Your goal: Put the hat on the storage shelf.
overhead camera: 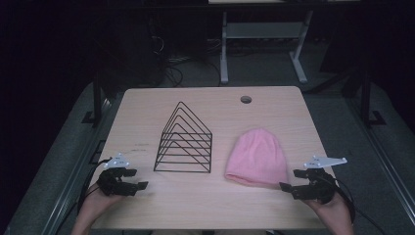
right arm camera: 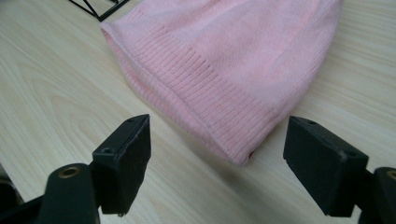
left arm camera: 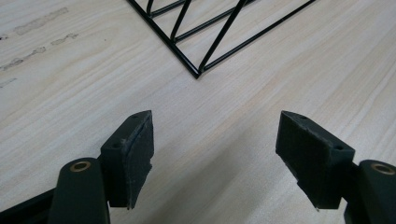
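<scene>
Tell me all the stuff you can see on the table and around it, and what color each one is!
wire rack: one, black, standing near the middle of the table, a bit to the left.
knit hat: one, pink, lying flat to the right of the rack, not touching it.
table: one, light wood, with a round hole near its far edge.
desk frame: one, pale grey legs, on the floor beyond the table.
cables: a dark tangle, count unclear, on the floor at the back left.
left gripper: one, black, open, at the near left of the table.
right gripper: one, black, open, at the near right, just short of the hat's ribbed edge.
hands: two, at the near edge, each holding a gripper.
</scene>
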Motion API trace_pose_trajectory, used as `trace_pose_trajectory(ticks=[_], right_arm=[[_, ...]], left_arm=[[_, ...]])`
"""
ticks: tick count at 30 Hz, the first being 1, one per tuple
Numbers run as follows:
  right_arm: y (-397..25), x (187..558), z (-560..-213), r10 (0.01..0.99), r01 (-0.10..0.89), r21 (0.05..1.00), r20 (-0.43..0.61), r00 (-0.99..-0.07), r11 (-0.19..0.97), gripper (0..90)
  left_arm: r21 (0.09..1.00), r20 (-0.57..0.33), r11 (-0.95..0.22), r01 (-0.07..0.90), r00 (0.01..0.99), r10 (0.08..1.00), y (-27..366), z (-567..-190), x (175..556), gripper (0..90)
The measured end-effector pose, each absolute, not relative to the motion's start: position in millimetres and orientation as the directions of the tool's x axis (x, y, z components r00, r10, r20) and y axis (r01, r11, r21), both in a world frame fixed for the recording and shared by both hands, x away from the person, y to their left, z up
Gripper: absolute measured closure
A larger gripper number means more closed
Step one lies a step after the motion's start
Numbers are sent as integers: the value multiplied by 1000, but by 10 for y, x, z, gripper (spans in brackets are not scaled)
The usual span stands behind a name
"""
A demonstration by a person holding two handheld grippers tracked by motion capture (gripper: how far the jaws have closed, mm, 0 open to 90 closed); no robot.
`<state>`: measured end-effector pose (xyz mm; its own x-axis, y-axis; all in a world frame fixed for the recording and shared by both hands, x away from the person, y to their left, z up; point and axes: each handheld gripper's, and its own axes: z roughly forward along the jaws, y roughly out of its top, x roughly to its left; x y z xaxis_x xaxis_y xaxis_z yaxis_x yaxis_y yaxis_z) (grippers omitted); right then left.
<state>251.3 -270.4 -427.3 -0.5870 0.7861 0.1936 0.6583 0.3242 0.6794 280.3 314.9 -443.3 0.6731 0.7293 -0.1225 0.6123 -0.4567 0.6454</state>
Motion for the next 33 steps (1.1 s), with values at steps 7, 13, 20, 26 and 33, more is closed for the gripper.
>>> trace_pose_trajectory(ticks=[7,13,20,26,33], right_arm=[[-2699,2642,-4188,778,669,659,200,-596,344,209],[-2716,2739,-4136,772,670,658,207,-601,345,195],[-2727,2971,-4018,766,673,645,206,-609,362,174],[-2686,3222,-3964,756,681,625,213,-619,382,171],[-2641,3484,-3946,749,700,602,239,-618,385,171]], left_arm=[[651,-117,-452,610,669,734,3166,-4416,2818,279],[646,-118,-458,611,673,730,3154,-4428,2823,279],[670,-135,-430,605,669,731,3153,-4387,2828,278],[662,-129,-435,611,664,736,3167,-4392,2823,277],[663,-136,-429,613,663,736,3159,-4393,2824,278]])
